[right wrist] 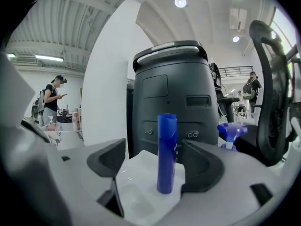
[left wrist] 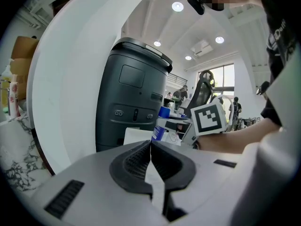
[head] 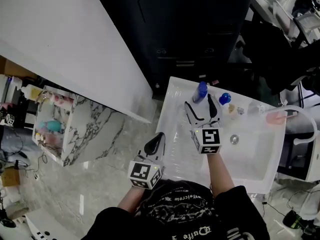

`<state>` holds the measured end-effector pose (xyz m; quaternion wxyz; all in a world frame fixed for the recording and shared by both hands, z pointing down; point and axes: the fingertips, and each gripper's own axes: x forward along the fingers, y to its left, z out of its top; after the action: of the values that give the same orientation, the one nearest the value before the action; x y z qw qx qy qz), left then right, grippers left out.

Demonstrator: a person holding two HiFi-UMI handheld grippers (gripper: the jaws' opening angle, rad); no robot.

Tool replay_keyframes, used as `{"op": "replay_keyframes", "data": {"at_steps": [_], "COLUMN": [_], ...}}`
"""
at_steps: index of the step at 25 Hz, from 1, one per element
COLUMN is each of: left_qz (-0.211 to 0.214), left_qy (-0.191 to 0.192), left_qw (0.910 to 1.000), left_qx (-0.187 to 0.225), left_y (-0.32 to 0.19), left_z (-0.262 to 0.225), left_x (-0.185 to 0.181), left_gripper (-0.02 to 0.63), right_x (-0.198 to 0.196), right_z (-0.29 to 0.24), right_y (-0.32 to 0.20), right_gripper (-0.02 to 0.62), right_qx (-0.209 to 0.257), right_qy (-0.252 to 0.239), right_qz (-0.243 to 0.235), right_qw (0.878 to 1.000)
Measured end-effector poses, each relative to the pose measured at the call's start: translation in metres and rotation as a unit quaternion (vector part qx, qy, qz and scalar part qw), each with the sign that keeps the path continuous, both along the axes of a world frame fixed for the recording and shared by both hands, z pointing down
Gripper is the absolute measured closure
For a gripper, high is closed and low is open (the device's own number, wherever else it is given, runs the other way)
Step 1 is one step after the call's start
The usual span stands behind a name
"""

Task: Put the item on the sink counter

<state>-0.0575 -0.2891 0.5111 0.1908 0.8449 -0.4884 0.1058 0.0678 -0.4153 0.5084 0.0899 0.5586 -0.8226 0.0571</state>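
Blue cylindrical plastic bottle stood upright on the white sink counter, at the back corner just in front of a dark grey moulded machine housing. Right gripper was level with it, jaws spread wide, bottle in the gap between them. The pads weren't pressing on it: it sat nearer the right-hand pad, well clear of the left-hand one, so nothing was pinched. In the head view the same bottle sat right at the tips of the right gripper, which reached in over the counter edge beside the basin. A blue spray-trigger bottle stood on the counter just to the right of the task bottle, apart from it and outside the jaws. Left gripper hung off the sink's left side over the marble-pattern floor. Its own view showed the left gripper with jaws pressed together and nothing between them
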Motion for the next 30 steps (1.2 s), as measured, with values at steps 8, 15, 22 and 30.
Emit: {"op": "replay_keyframes", "data": {"at_steps": [8,15,22,30], "left_qz": [0.006,0.022,0.042,0.073], "left_qy": [0.029,0.045,0.044,0.037], "left_qw": [0.999,0.9965,0.9945,0.9927], "left_qx": [0.033,0.067,0.085,0.089], "left_y": [0.015,0.035,0.059,0.09], "left_z": [-0.023,-0.045,-0.054,-0.055], "left_x": [0.0,-0.003,-0.004,-0.003], "left_gripper": [0.598,0.598,0.598,0.598], "right_x": [-0.006,-0.003,-0.003,0.013], "right_z": [-0.05,-0.073,-0.07,-0.055], "right_y": [0.047,0.101,0.158,0.218], "right_gripper": [0.242,0.242,0.242,0.247], "right_qx": [0.039,0.053,0.046,0.031], "right_qy": [0.003,0.01,0.014,-0.003], "right_qz": [-0.005,0.009,0.026,0.077], "right_qw": [0.999,0.998,0.998,0.997]}}
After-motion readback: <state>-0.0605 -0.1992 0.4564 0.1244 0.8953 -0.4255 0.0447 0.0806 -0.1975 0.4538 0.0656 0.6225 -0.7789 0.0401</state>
